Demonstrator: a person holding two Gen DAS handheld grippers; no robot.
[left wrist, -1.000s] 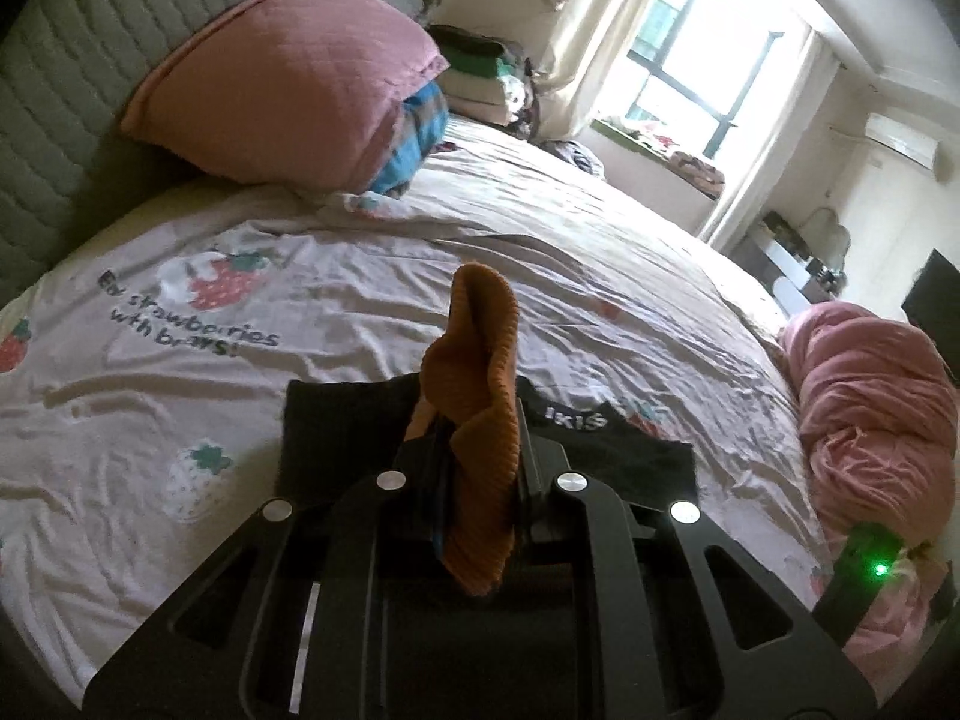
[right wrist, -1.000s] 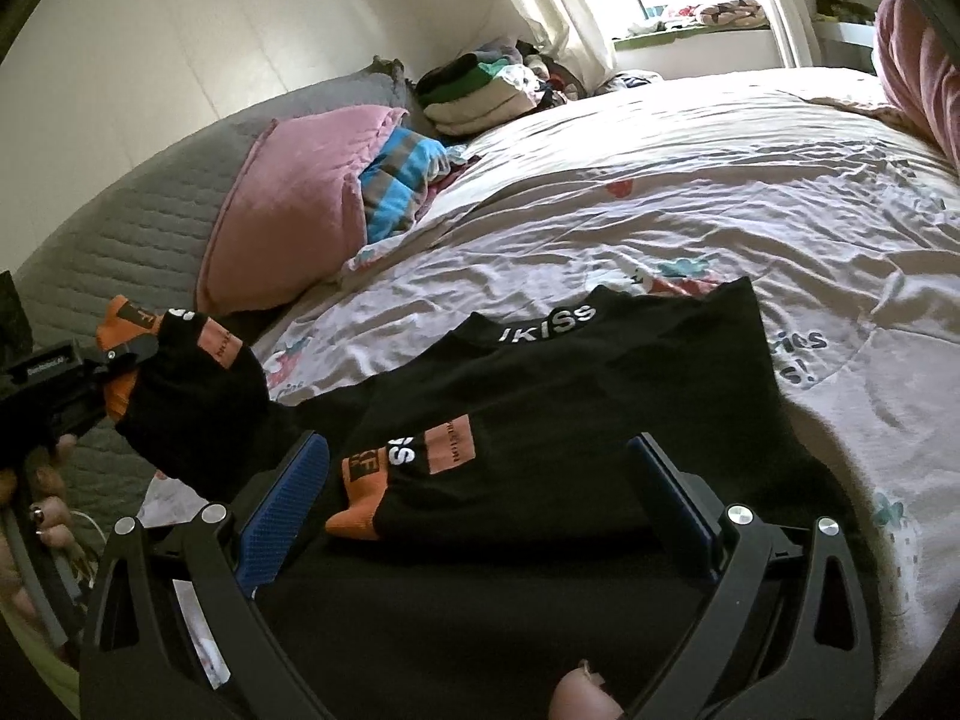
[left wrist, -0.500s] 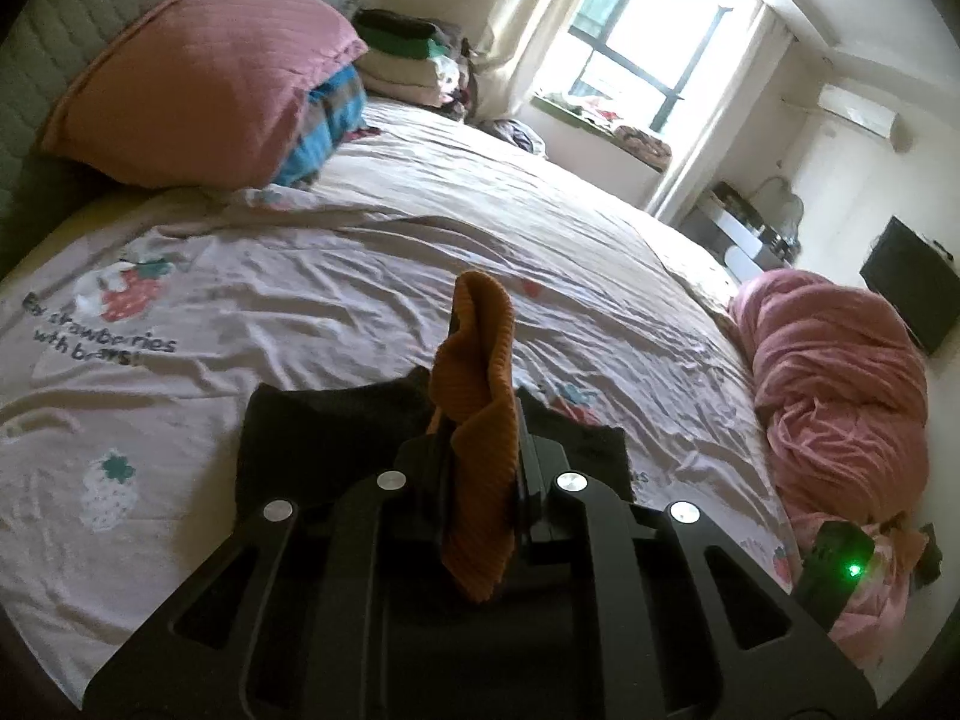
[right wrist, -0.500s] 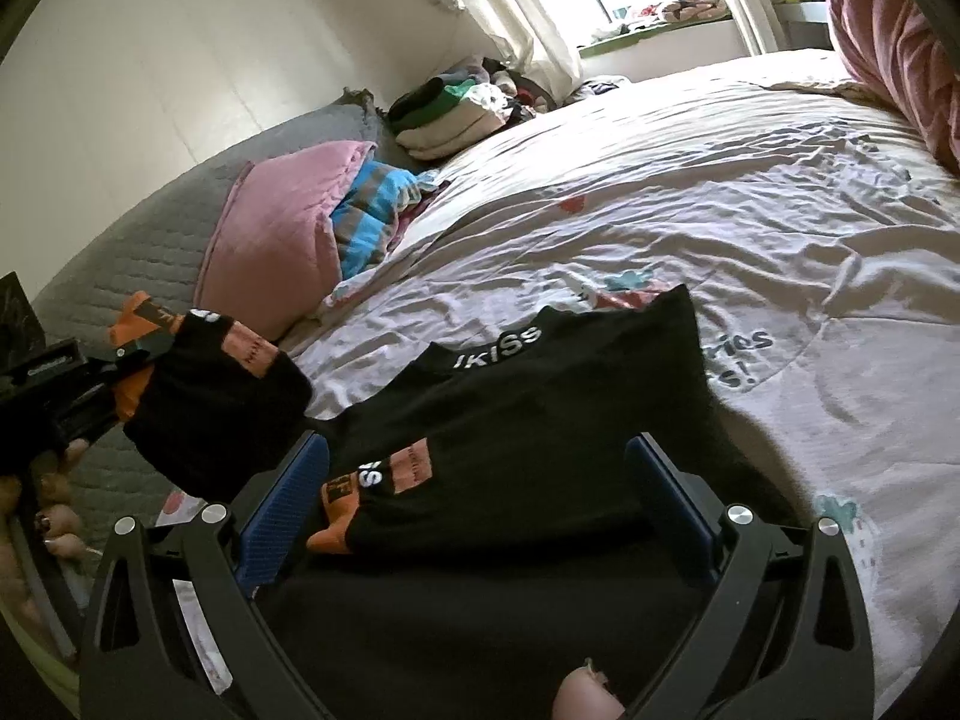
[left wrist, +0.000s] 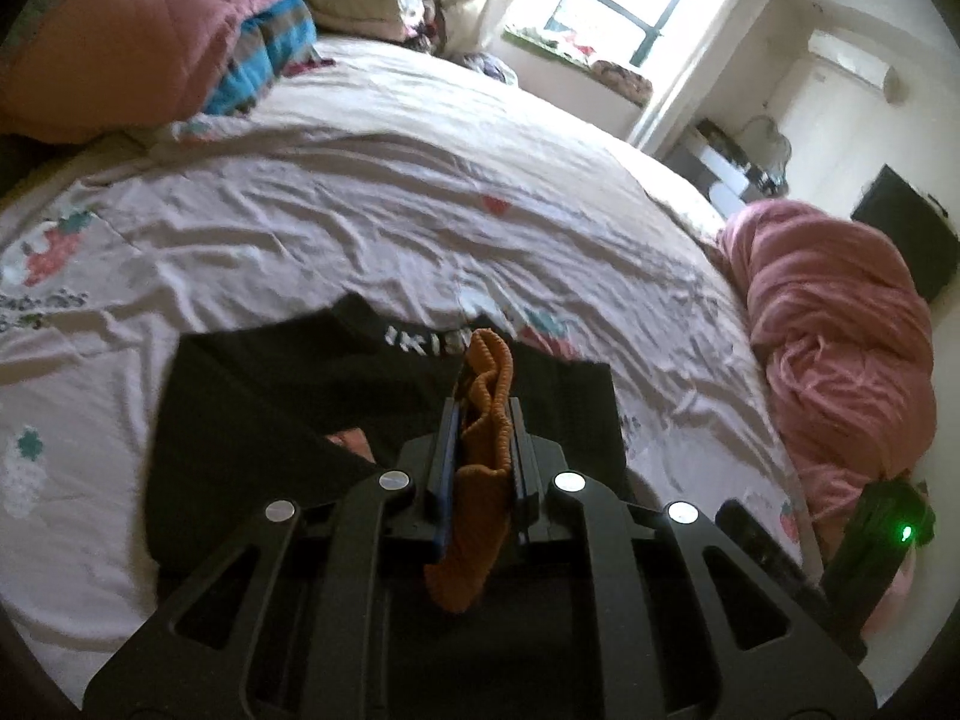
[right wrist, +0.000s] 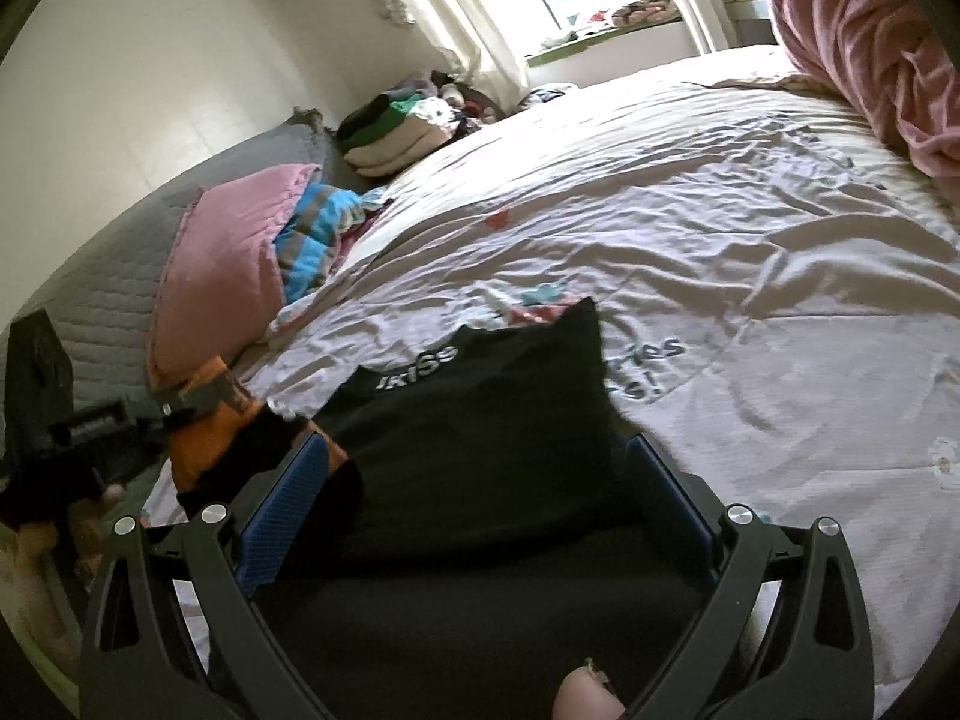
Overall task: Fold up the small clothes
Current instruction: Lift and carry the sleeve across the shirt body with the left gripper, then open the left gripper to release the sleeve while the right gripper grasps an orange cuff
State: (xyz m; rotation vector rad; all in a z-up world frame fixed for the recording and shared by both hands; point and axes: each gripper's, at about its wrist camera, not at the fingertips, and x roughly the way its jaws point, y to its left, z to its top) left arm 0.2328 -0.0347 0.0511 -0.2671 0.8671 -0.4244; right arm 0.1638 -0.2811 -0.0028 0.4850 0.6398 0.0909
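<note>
Grippers: two, the left gripper [left wrist: 483,414] and the right gripper [right wrist: 474,480]. Black garments with white lettering [right wrist: 480,420] on the bed [left wrist: 390,192]: one. Orange-and-black socks [left wrist: 480,420]: one visible. Pink pillows [left wrist: 138,36]: one. Pink blankets [left wrist: 840,330]: one. Folded clothes stacks [right wrist: 396,132]: one.

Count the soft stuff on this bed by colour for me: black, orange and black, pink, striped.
Black: 1, the briefs
Orange and black: 1, the sock pinched in the left claw
Pink: 2, the pillow and the blanket
Blue-striped: 1, the cloth under the pillow
Total: 5
</note>
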